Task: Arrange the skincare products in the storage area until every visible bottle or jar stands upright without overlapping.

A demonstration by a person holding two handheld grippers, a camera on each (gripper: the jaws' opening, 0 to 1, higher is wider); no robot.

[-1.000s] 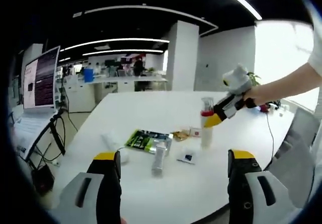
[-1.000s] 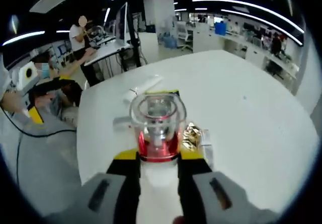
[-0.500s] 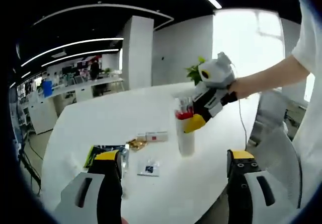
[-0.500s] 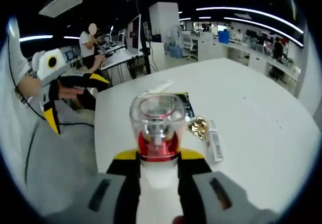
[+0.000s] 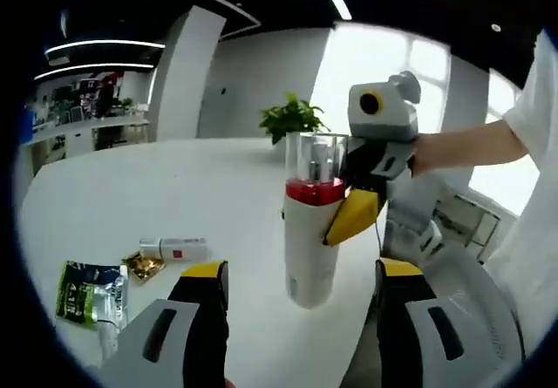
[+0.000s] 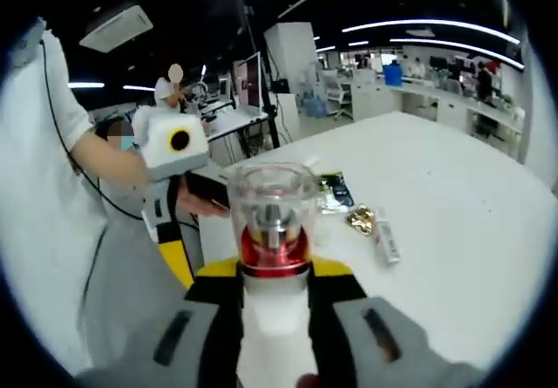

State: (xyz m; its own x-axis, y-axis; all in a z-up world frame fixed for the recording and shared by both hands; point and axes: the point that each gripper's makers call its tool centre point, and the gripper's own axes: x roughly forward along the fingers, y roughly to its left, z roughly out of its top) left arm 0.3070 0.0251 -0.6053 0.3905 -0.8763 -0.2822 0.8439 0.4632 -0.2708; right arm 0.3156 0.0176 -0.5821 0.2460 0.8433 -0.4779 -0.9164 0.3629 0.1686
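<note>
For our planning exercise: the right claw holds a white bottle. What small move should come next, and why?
Probably lower the bottle straight down and set it on the table. The right claw holds it upright but its base looks clear of the surface, away from the sachets.

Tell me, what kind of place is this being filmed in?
It looks like an open-plan office or lab. A big white table holds the products, rows of desks sit under strip ceiling lights, and a monitor on a stand is near people working.
</note>
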